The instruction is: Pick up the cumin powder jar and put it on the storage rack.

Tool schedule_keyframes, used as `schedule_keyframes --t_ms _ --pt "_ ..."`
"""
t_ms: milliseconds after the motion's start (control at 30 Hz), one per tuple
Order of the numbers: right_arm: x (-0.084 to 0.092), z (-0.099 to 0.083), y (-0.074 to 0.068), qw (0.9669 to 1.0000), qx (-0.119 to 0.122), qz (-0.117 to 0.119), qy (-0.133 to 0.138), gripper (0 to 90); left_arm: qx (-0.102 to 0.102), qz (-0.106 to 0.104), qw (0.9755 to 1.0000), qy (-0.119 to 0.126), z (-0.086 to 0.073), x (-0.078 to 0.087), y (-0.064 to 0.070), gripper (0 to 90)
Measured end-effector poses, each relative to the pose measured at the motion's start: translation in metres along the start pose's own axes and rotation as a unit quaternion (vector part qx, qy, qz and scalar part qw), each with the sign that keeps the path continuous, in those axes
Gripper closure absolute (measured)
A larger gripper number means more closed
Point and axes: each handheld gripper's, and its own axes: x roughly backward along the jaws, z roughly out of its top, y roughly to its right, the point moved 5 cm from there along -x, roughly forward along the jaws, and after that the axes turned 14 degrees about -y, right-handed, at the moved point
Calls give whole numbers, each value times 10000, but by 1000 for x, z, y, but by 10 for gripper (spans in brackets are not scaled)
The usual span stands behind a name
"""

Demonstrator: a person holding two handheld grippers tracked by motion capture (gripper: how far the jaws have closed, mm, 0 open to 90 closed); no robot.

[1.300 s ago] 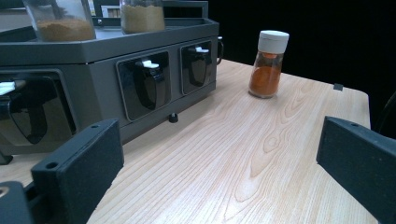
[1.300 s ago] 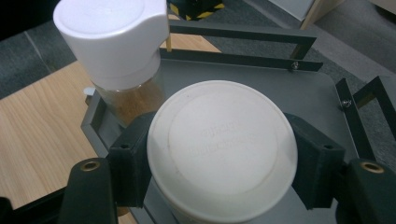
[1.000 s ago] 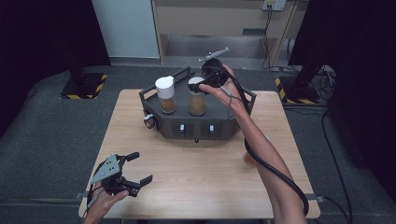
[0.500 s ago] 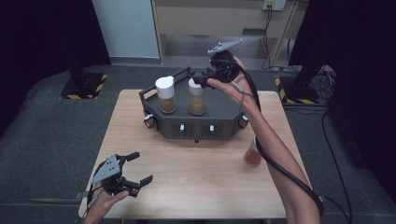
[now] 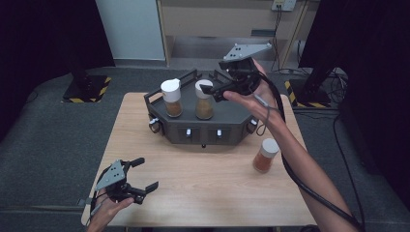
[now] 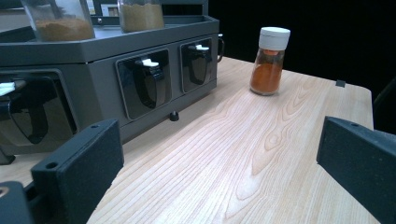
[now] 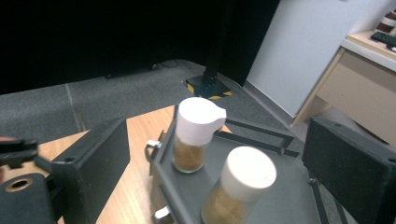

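Currently the right hand-held gripper (image 5: 211,90) is hovering with jaws spread wide and empty, just beside the nearer spice jar (image 5: 204,100) standing on the grey rack (image 5: 232,118), with a second jar (image 5: 171,98) close alongside. Risk, as I judge it: a jaw is likely clipping the neighbouring jar and tipping it, given the tight spacing. The left hand-held gripper (image 5: 140,175) is resting released on the desk (image 5: 212,188). A third jar (image 5: 265,155) is standing alone near the desk's right edge, exposed to the trailing cable.
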Motion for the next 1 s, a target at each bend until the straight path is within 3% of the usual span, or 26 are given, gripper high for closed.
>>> schedule_keyframes --t_ms 200,600,1000 --pt "16 -22 -15 9999 139 -24 82 81 7 1 10000 16 0 0 0 0" --pt "46 -68 -24 9989 -121 141 431 73 1 -4 10000 24 0 0 0 0" --pt "64 -110 -38 9984 -328 122 450 73 -29 5 10000 26 1 1 2 0"
